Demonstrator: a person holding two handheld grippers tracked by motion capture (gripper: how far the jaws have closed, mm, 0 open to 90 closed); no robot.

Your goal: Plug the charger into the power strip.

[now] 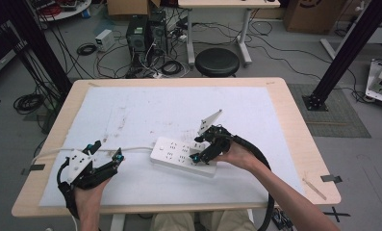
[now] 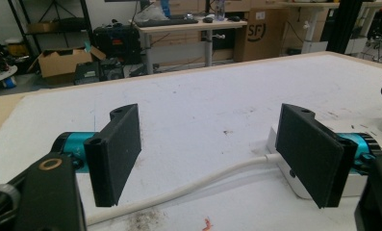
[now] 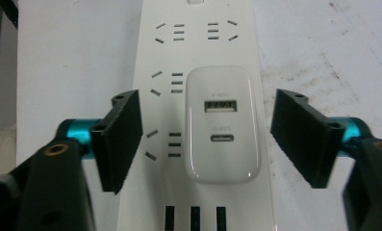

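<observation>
Right gripper view: fingers (image 3: 121, 139) stand apart around the charger (image 3: 222, 125) seated in the power strip (image 3: 198, 38) (left gripper (image 1: 104, 155) idle, open); lift straight away without nudging it.

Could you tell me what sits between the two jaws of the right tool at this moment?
A white charger plugged into the white power strip sits between the open jaws of the right tool, untouched by either, as the right gripper view shows.

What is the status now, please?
Left gripper jaws open, beside the cord. Right gripper jaws open, either side of the white charger, not touching. Charger seated in power strip. Nothing in the way.
</observation>
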